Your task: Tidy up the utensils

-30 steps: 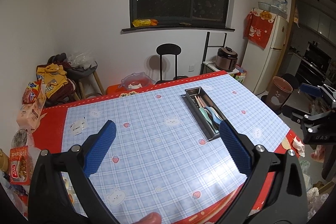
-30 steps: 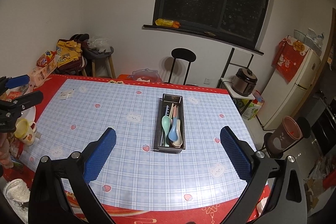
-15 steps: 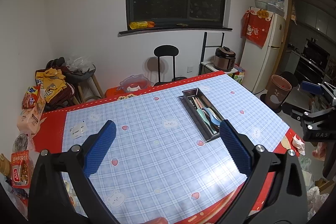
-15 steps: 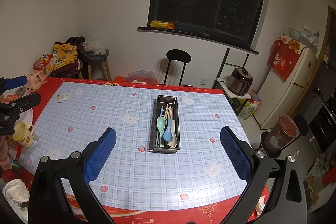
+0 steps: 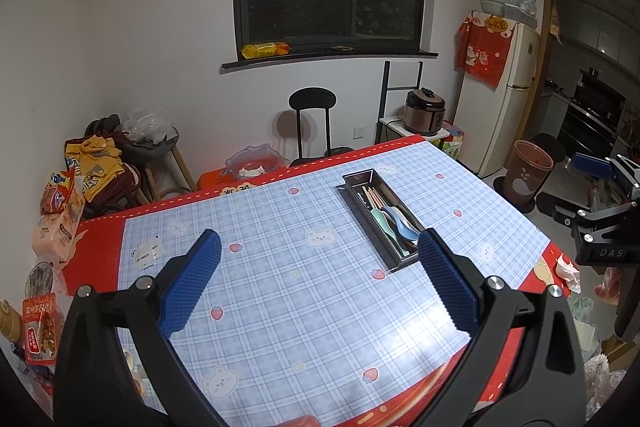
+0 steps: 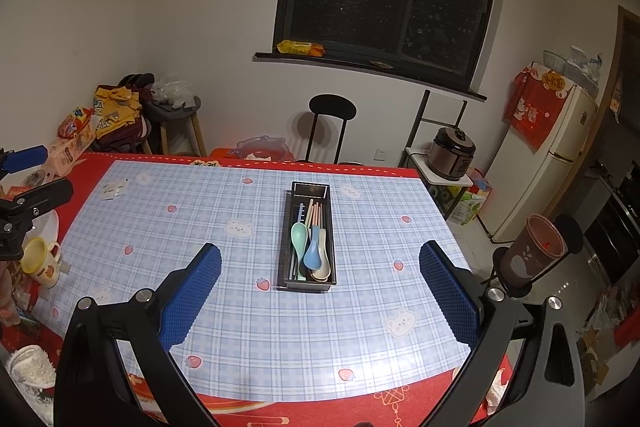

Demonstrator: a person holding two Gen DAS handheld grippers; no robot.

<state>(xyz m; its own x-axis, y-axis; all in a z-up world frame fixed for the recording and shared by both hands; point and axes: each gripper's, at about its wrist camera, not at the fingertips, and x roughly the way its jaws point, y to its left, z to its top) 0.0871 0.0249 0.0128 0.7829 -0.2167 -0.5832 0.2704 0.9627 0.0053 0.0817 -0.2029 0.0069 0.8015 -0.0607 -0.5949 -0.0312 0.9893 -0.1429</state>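
lately both views have drifted back from the table; my left gripper (image 5: 318, 253) and right gripper (image 6: 320, 261) hang wide open, holding nothing. the spoons (image 6: 311, 253) and chopsticks (image 6: 314, 213) lie in the steel tray (image 6: 286, 239) at frame centre, so organizing looks done.

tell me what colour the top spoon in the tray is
Blue spoon, clearest in the right wrist view.

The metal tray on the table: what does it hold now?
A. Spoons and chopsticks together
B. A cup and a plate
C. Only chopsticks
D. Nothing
A: in the right wrist view the metal tray holds a green spoon, a blue spoon and chopsticks side by side.
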